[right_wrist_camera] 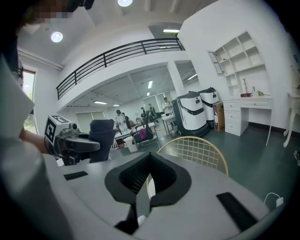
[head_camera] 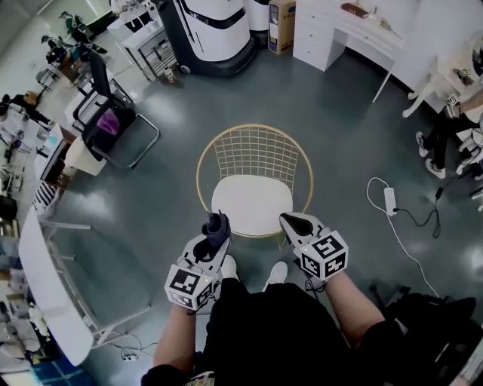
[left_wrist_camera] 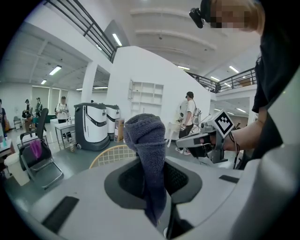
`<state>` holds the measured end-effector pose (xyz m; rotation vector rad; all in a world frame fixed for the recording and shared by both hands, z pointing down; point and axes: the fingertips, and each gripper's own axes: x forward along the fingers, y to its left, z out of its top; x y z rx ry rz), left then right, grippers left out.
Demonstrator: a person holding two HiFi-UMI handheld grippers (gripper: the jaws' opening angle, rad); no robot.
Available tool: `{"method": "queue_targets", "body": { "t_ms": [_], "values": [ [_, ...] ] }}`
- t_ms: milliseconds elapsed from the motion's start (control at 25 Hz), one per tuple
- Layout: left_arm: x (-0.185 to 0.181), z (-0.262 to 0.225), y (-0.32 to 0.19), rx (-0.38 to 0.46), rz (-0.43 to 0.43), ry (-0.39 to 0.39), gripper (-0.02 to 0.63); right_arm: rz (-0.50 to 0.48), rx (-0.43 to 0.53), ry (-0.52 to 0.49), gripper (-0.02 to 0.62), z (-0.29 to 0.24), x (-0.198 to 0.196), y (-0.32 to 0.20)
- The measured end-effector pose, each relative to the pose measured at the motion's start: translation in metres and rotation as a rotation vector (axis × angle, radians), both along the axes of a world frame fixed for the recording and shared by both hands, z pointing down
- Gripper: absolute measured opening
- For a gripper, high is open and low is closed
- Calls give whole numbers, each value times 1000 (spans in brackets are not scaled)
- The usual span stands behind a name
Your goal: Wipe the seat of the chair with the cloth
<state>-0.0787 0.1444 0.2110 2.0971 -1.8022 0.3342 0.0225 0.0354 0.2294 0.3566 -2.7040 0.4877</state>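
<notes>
Roughly centred in the head view: one chair (head_camera: 256,157) with a gold wire back and a white round seat (head_camera: 251,202), standing on grey floor just beyond the person's two white shoes (head_camera: 229,266).

Grippers: two, one per hand. Each carries one marker cube (head_camera: 189,285) with black-and-white square patterns and no letters or numbers.

Left gripper (head_camera: 212,237): jaws clamped on one dark grey-blue cloth (left_wrist_camera: 148,140), which is bunched and stands up out of the jaws. It is held above the near left edge of the seat.

Right gripper (head_camera: 294,223): jaws drawn together with nothing between them, over the near right edge of the seat.

Surroundings:
- One black office chair (head_camera: 109,124) sits far left with something purple on it.
- Two white machines (left_wrist_camera: 95,125) stand side by side on the far side.
- One cardboard box (head_camera: 281,22) is beside them, its print too small to read.
- One white power strip (head_camera: 390,200) with its cable lies on the floor to the right.
</notes>
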Motion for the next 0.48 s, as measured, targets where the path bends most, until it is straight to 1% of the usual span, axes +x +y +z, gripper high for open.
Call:
{"method": "queue_targets", "body": {
  "t_ms": [200, 320, 480],
  "values": [
    [-18, -1, 32, -7, -9, 1, 95, -35, 4, 8, 12, -3, -28, 30],
    [-20, -2, 40, -4, -1, 6, 95, -41, 14, 16, 12, -6, -33, 40],
    [-26, -8, 53, 13, 23, 14, 95, -25, 20, 29, 12, -8, -39, 57]
  ]
}}
